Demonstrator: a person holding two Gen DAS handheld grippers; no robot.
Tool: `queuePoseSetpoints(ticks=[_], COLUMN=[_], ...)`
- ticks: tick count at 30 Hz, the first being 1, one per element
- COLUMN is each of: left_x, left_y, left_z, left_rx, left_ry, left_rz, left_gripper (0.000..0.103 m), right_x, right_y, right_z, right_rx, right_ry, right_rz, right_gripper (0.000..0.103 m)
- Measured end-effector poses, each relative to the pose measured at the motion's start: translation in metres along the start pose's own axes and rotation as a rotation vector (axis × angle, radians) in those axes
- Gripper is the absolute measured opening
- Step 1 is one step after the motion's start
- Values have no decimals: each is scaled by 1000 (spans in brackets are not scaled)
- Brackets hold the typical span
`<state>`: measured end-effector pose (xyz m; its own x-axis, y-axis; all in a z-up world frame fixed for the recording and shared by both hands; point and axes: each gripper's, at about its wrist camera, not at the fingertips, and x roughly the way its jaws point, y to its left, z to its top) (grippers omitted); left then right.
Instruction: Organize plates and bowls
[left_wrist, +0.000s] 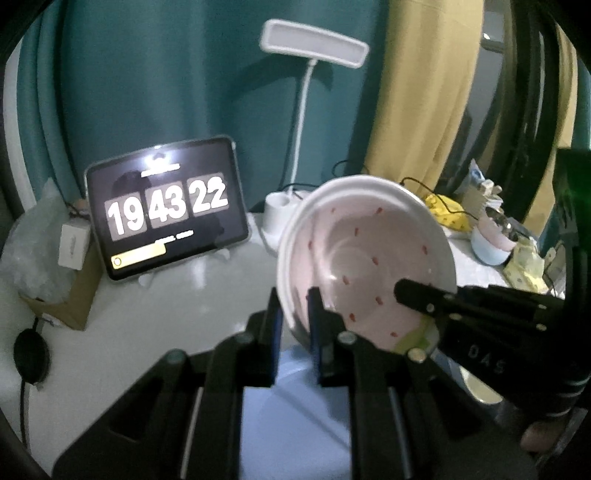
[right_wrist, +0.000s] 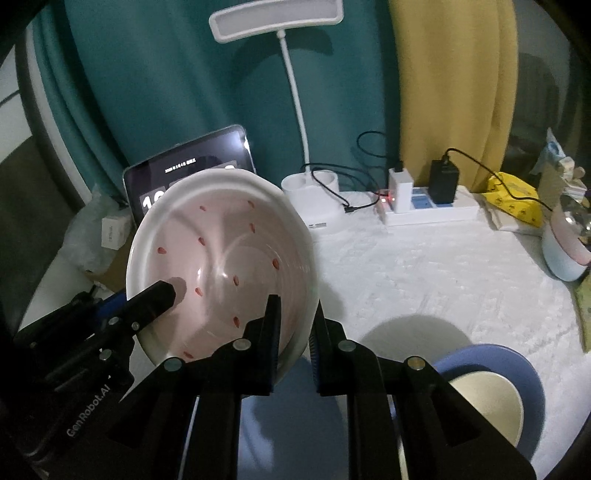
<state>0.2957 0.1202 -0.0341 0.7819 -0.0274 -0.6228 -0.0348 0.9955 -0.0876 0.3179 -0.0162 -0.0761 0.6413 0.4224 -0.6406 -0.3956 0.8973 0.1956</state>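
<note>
A white bowl with a pink inside and red seed marks (left_wrist: 369, 251) is held tilted in the air above the table; it also shows in the right wrist view (right_wrist: 221, 266). My left gripper (left_wrist: 295, 314) is shut on its left rim. My right gripper (right_wrist: 295, 325) is shut on its right rim; it also shows in the left wrist view (left_wrist: 410, 291), one finger inside the bowl. A blue plate (right_wrist: 517, 362) with a cream bowl (right_wrist: 487, 402) in it lies on the table at the lower right. A pale blue surface (left_wrist: 295, 413) lies below the left gripper.
A tablet showing a clock (left_wrist: 166, 210) leans at the back left beside a cardboard box (left_wrist: 77, 291). A white desk lamp (right_wrist: 314, 206), a power strip with chargers (right_wrist: 424, 206), a yellow bag (right_wrist: 517, 199) and stacked blue and pink bowls (right_wrist: 565, 254) stand at the back and right.
</note>
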Motion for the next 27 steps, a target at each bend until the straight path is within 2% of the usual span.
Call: queuePoseSetpoints(ticks=[17,27], left_x=[-31,-37], left_y=[-66,-101], left_z=[-19,-24], left_rx=[33,55], left_ry=[-8,-3], left_rz=[-26,-69], left_gripper=[13,13], right_x=[-53,-82], right_y=[-45,-75], right_z=[-31,-41], right_rx=[35,84], right_ry=[-20,-46], right_rz=[5,-16], right_gripper=[15,15])
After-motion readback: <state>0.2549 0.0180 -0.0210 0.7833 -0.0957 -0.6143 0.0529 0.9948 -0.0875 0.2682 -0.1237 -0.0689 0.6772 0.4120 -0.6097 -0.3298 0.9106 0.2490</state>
